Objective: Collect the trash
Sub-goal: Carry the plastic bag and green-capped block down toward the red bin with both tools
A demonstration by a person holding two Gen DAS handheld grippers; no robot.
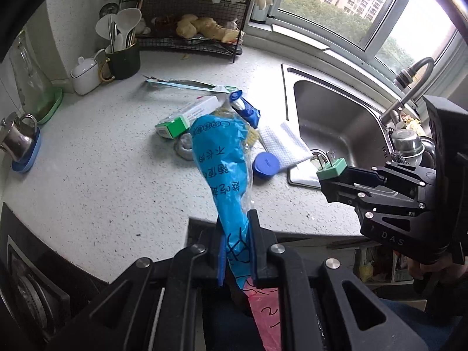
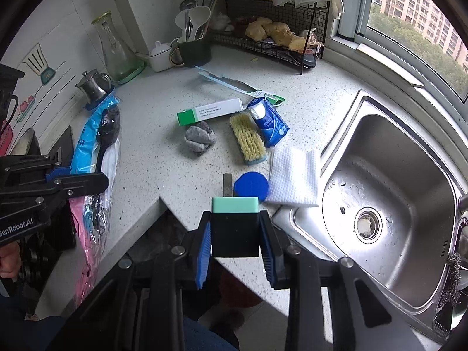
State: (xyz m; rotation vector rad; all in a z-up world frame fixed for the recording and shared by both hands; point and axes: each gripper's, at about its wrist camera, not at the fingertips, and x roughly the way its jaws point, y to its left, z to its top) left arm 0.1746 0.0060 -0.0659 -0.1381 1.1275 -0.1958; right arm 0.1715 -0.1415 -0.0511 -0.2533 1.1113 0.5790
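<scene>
The speckled table (image 2: 140, 152) is carrying the clutter beside the sink (image 2: 389, 175) at its right edge. The left claw (image 1: 237, 251) is pinching a blue plastic bag (image 1: 222, 163) tight, lifted above the table's front edge. The right claw (image 2: 235, 248) is gripping a black block with a green cap (image 2: 235, 204), over the front edge near a blue lid (image 2: 251, 187).

A home kitchen: a speckled countertop (image 2: 146, 175) with a steel sink (image 2: 409, 175) and faucet (image 1: 409, 82) under a window (image 1: 351, 8), a utensil crock (image 2: 194, 48), and a wire rack (image 2: 278, 29) of food
</scene>
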